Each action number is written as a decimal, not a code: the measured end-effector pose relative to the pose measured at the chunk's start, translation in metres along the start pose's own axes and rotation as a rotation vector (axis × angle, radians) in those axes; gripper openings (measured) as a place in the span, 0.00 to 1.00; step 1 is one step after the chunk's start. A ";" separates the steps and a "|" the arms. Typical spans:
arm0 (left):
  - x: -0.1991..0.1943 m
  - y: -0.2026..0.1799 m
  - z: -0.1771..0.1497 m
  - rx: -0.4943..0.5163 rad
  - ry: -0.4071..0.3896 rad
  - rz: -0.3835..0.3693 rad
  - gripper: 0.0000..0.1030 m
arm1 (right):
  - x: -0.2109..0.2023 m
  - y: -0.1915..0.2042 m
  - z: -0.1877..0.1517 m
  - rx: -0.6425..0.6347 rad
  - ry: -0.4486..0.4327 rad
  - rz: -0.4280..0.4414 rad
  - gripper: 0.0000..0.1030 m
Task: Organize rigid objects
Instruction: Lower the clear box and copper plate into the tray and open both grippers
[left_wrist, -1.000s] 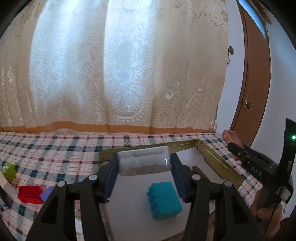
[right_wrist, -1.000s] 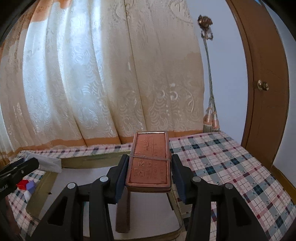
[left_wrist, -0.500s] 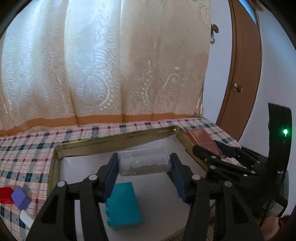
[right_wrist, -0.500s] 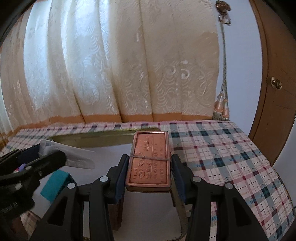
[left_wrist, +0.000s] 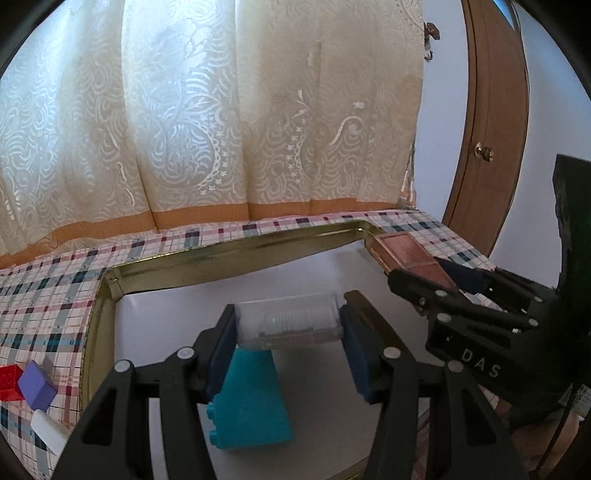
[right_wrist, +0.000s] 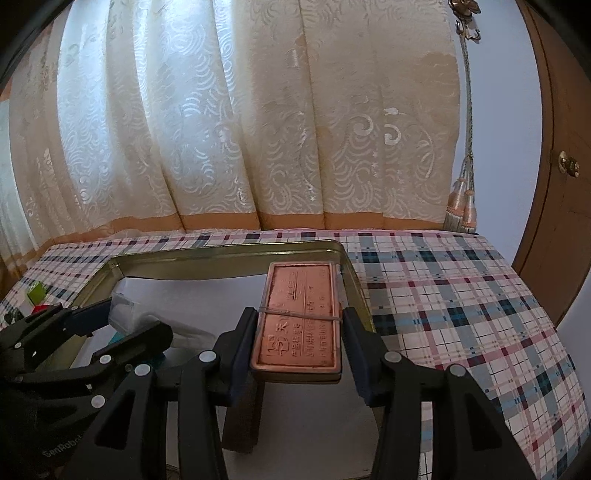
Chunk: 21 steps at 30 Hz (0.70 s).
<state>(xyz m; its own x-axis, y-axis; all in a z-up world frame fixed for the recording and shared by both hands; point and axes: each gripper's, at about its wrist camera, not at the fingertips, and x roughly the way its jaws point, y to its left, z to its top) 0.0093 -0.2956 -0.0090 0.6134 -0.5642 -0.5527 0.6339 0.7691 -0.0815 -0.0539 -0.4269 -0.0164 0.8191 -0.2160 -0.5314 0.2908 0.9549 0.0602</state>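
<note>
Holding two items above a shallow gold-rimmed tray (left_wrist: 236, 254), I have one in each gripper. My left gripper (left_wrist: 288, 328) has its fingers (left_wrist: 221, 347) pressed against the two short ends of a clear plastic case (left_wrist: 288, 323), so the case lies crosswise between them, level, over the tray's white floor. Gripping it end to end keeps its long side free to settle flat. Directly beneath and slightly nearer me, a teal studded block (left_wrist: 251, 402) already rests inside the tray, which suggests the tray is the collecting place.

My right gripper (right_wrist: 297, 332) has its fingers (right_wrist: 242, 343) clamped on the long edges of a copper-coloured flat tin (right_wrist: 299, 317) with embossed writing and a thin band around it. The tin points away from me, its far end reaching toward the tray's far right corner, just inside the rim. A dark brown block (right_wrist: 242, 421) sits in the tray below it, near my left finger.

The tray stands on a surface covered with a plaid cloth (right_wrist: 461, 314). Outside the tray on the left lie a red brick (left_wrist: 9, 382), a purple cube (left_wrist: 37, 384) and a white piece (left_wrist: 50, 435), seemingly waiting. I judge both held items are about to be lowered into free spots, and each needs room clear of the blocks below.
</note>
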 end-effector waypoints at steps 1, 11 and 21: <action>0.000 0.000 0.000 -0.003 0.001 -0.001 0.53 | 0.001 -0.001 0.000 0.002 0.003 0.002 0.48; -0.009 0.002 0.000 -0.005 -0.046 0.052 0.87 | 0.001 -0.002 -0.001 0.029 0.012 0.017 0.57; -0.036 0.009 0.001 -0.014 -0.151 0.060 1.00 | -0.021 -0.007 0.001 0.065 -0.125 -0.001 0.67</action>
<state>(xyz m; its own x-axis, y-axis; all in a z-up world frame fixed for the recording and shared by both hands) -0.0063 -0.2694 0.0110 0.7144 -0.5553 -0.4258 0.5881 0.8062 -0.0645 -0.0730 -0.4289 -0.0048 0.8728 -0.2446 -0.4222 0.3200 0.9402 0.1168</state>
